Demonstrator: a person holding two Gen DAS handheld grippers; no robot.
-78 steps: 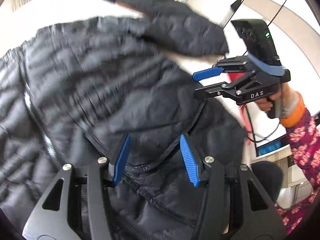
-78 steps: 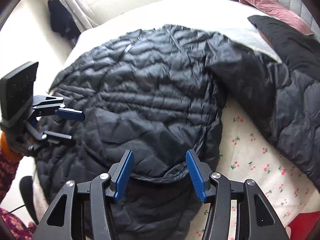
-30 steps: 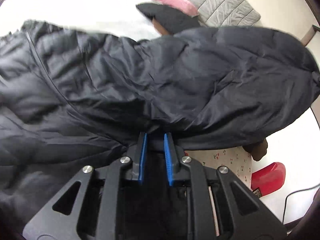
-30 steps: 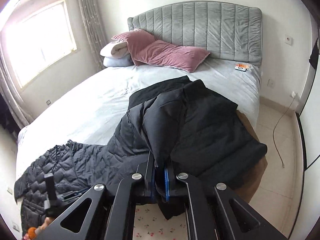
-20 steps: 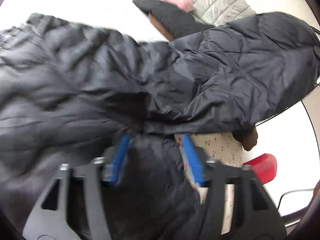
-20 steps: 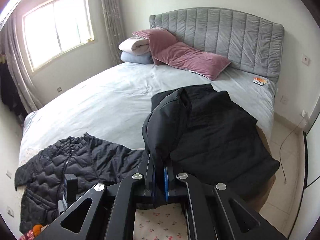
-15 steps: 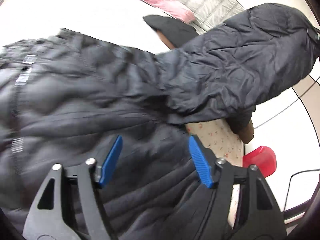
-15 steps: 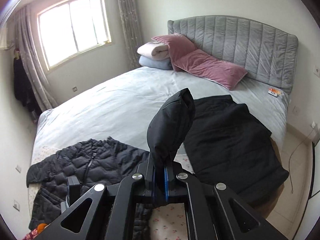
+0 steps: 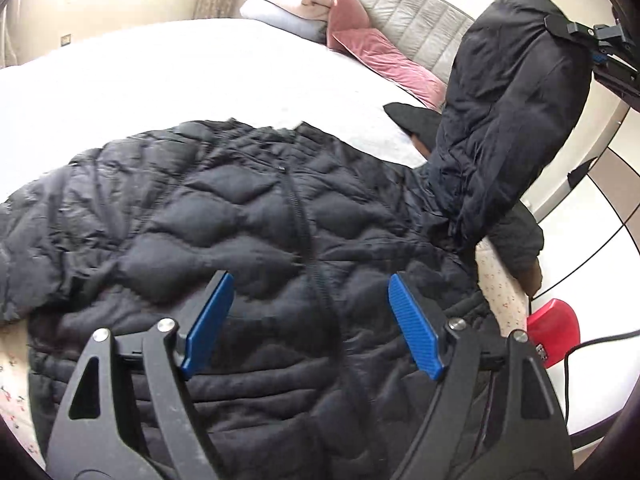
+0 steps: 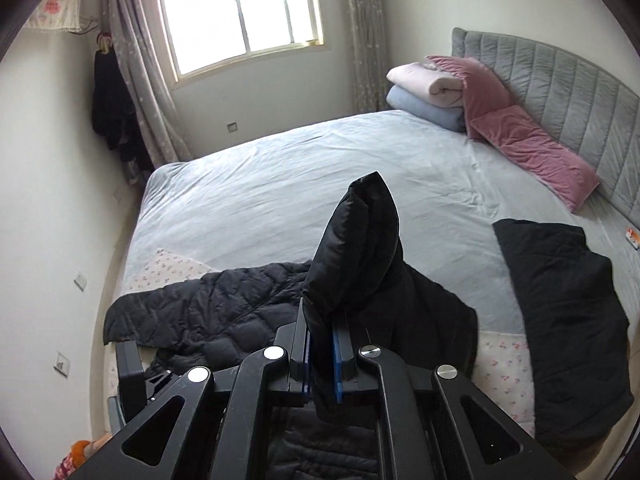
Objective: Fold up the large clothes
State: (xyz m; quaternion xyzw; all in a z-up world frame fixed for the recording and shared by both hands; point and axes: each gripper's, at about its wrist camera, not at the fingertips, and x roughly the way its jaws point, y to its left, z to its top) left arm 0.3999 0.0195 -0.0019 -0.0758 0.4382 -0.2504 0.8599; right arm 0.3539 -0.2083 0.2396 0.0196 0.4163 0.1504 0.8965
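Left wrist view showed your left gripper [image 9: 310,322] opening, empty, over the quilted jacket [image 9: 248,220] on the bed [image 9: 180,68]; your right gripper [image 10: 320,354], easing open, held its sleeve [image 9: 508,92] at two o'clock.

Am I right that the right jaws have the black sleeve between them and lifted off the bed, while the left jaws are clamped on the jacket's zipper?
Not quite. The left gripper holds nothing: in the left wrist view its jaws are opening above the quilted jacket and its zipper. The right gripper does have the lifted sleeve between its jaws, which are opening.
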